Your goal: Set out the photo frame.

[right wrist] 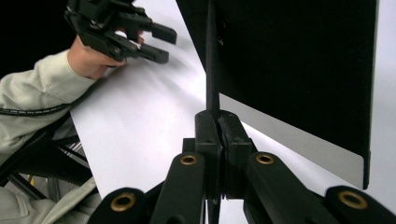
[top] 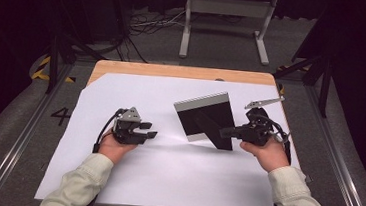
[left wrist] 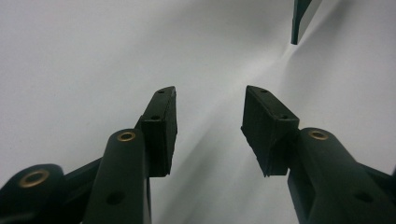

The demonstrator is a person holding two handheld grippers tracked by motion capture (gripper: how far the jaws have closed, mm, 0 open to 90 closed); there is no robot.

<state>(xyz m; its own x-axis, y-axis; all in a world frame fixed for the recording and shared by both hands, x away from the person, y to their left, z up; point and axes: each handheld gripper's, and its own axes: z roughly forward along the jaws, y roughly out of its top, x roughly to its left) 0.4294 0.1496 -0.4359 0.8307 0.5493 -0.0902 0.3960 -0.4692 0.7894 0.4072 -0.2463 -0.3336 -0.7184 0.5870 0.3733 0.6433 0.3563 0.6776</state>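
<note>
A picture frame [top: 202, 117] stands upright on the white sheet [top: 164, 176], its black back with a silver border facing me. My right gripper [top: 226, 133] is shut on the frame's thin black prop leg [top: 224, 139]. In the right gripper view the jaws [right wrist: 217, 121] pinch that leg [right wrist: 211, 60] edge-on, with the frame's back [right wrist: 299, 70] to the right of it. My left gripper [top: 149, 130] rests low on the sheet to the frame's left, open and holding nothing. The left gripper view shows its jaws [left wrist: 210, 121] spread over bare white paper.
The white sheet covers most of a wooden table [top: 173, 71]. A dark corner of the frame [left wrist: 299, 18] shows at the top right of the left gripper view. A grey metal stand [top: 226, 16] and cables lie on the floor beyond the table.
</note>
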